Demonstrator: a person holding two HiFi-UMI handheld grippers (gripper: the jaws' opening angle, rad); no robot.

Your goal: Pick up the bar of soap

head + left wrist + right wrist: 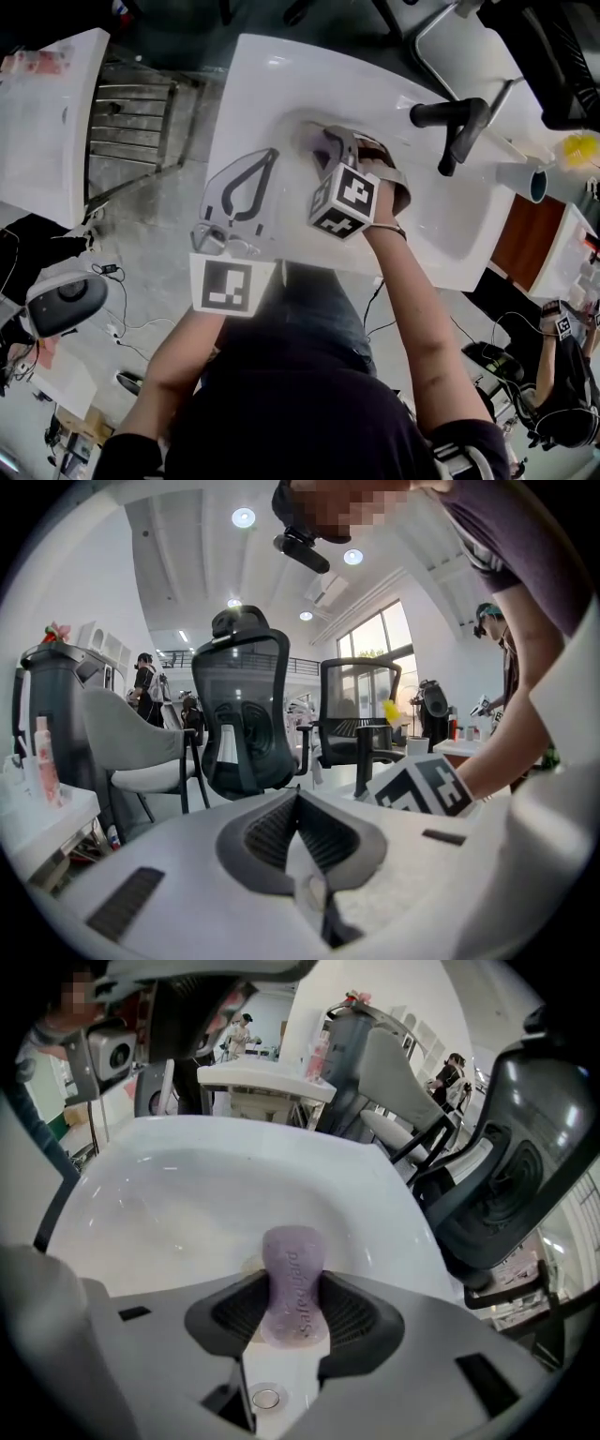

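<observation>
Right gripper view: the purple soap [294,1283] sits lengthwise in the right gripper [294,1290], jaws closed on its sides, frame centre, above the white sink [187,1204]. Chairs [525,1176] at the right edge.
Left gripper view: the left gripper [298,803] has its jaws pressed together on nothing. More chairs and windows behind.
Head view: right gripper in the basin at centre, left gripper just left of it over the rim. Black faucet [455,127] upper right, grey floor [150,216] left.
</observation>
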